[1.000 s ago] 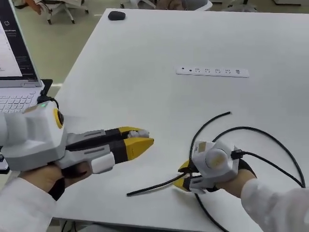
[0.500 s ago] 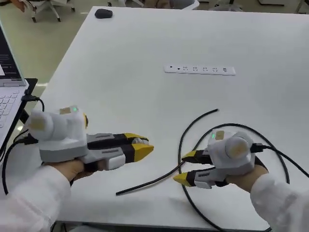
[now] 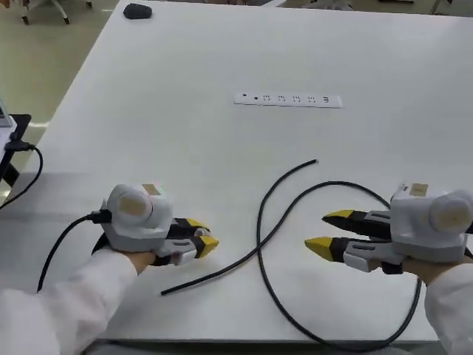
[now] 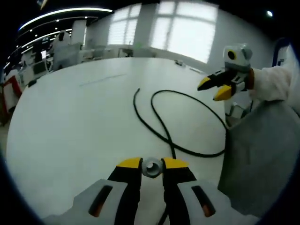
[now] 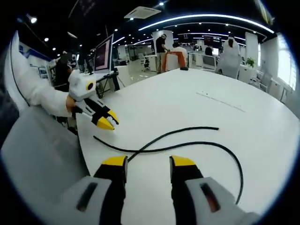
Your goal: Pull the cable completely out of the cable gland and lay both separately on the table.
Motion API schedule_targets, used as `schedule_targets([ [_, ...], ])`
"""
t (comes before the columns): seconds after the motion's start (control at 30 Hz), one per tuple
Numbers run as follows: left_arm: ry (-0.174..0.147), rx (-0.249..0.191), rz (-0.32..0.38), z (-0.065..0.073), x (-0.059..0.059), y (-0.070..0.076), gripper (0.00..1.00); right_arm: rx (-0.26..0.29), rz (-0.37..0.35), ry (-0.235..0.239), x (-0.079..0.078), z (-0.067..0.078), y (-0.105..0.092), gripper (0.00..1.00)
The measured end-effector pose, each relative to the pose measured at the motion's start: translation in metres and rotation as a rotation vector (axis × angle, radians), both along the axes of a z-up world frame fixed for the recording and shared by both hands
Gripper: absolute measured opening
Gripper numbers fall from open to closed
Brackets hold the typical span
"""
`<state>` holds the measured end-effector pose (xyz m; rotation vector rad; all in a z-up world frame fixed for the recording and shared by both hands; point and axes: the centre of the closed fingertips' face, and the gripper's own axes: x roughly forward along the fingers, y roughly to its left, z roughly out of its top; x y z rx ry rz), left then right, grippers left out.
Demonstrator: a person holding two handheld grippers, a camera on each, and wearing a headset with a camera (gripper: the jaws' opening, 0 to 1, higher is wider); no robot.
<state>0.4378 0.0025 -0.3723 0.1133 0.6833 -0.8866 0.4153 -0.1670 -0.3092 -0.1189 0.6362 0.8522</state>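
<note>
1 of the 2 parts is already lying free: the cable (image 3: pixel 259 250) is resting in a crossed loop on the table (image 3: pixel 185 111), ahead of both sets of jaws. Your right gripper (image 3: pixel 316 231) has let go and drawn back; its jaws are standing apart, holding nothing. Your left gripper (image 3: pixel 211 235) has dropped low and is still clamping the cable gland (image 4: pixel 151 167) between its tips. So, by my reading, only setting the gland down apart from the cable is remaining.
</note>
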Motion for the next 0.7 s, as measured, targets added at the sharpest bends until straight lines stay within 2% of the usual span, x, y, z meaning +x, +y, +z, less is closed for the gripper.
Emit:
schedule_targets([
  [0.17, -0.034, 0.031, -0.005, -0.012, 0.009, -0.007, 0.18, 0.058, -0.143, 0.004, 0.002, 0.006, -0.029, 0.35],
  [0.27, -0.041, 0.031, -0.009, -0.016, 0.013, -0.013, 0.18, 0.077, -0.172, -0.001, -0.001, 0.012, -0.032, 0.35],
  [0.37, -0.025, 0.035, -0.005, -0.026, 0.014, -0.017, 0.18, 0.086, -0.189, -0.008, -0.001, 0.014, -0.032, 0.35],
  [0.47, -0.029, 0.067, -0.012, -0.036, 0.012, -0.017, 0.18, 0.093, -0.201, -0.006, -0.002, 0.008, -0.031, 0.34],
  [0.5, -0.022, 0.071, -0.01, -0.039, 0.01, -0.017, 0.18, 0.086, -0.21, 0.012, -0.003, 0.002, -0.032, 0.34],
  [0.57, -0.013, 0.07, -0.015, -0.041, 0.006, -0.018, 0.18, 0.041, -0.205, 0.029, -0.007, -0.005, -0.036, 0.34],
  [0.63, -0.023, 0.044, 0.003, -0.038, 0.01, -0.02, 0.18, 0.05, -0.209, 0.031, -0.006, -0.005, -0.037, 0.34],
  [0.7, -0.03, 0.037, -0.003, -0.038, 0.01, -0.022, 0.18, 0.059, -0.205, 0.034, -0.005, -0.007, -0.035, 0.34],
])
